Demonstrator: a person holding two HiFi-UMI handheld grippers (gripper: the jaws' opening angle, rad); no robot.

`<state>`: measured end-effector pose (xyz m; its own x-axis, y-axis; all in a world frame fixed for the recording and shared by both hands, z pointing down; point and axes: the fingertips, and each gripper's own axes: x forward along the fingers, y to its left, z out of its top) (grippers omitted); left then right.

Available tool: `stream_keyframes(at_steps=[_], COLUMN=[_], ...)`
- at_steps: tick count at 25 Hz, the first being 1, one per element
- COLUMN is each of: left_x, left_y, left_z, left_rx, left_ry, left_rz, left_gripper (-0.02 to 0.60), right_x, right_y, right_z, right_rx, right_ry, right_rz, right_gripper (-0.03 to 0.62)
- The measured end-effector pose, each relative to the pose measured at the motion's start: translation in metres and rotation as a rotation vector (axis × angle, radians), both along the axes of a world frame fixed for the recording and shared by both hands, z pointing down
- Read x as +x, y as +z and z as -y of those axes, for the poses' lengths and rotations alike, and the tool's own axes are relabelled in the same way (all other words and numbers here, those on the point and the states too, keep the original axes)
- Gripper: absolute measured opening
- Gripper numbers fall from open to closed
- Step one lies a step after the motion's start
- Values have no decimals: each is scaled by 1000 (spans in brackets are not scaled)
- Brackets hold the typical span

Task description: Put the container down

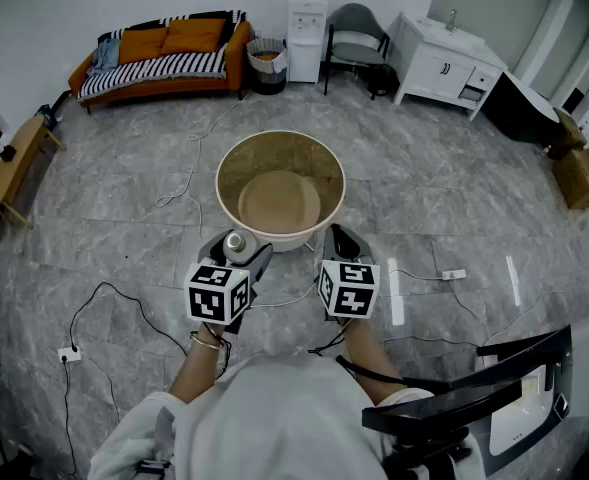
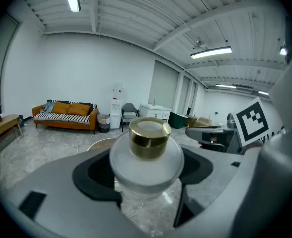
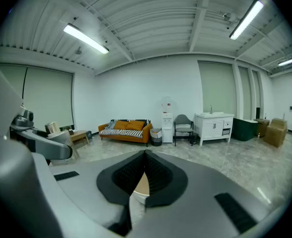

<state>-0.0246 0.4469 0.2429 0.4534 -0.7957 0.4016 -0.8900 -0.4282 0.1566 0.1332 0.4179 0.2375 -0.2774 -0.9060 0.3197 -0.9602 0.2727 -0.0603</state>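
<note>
The container [image 1: 236,242] is a frosted round jar with a gold cap. My left gripper [image 1: 237,250] is shut on it and holds it upright just above the near left rim of a big beige round tub [image 1: 280,137] that stands on the floor. In the left gripper view the jar [image 2: 146,155] sits between the two black pads, which press on its sides. My right gripper [image 1: 336,238] hovers at the tub's near right rim, shut with nothing in it. In its own view the jaws [image 3: 146,155] meet at the tip.
Grey marble floor with cables [image 1: 114,298] trailing left and right of me. An orange sofa [image 1: 159,58], bin [image 1: 266,63], water dispenser [image 1: 306,23], chair [image 1: 354,38] and white cabinet [image 1: 444,63] line the far wall. A black chair [image 1: 474,408] stands close at my right.
</note>
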Motion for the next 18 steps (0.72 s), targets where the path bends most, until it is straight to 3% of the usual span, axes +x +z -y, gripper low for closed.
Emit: stream_keyframes(at_steps=[18], left_x=[-47], left_y=[6], left_z=[30], left_rx=[1], left_ry=[41], left_rz=[-13], left_gripper=[344], right_x=[-44], right_y=[10], right_z=[29], right_rx=[-17], right_ry=[60], right_rz=[43], right_gripper=[23])
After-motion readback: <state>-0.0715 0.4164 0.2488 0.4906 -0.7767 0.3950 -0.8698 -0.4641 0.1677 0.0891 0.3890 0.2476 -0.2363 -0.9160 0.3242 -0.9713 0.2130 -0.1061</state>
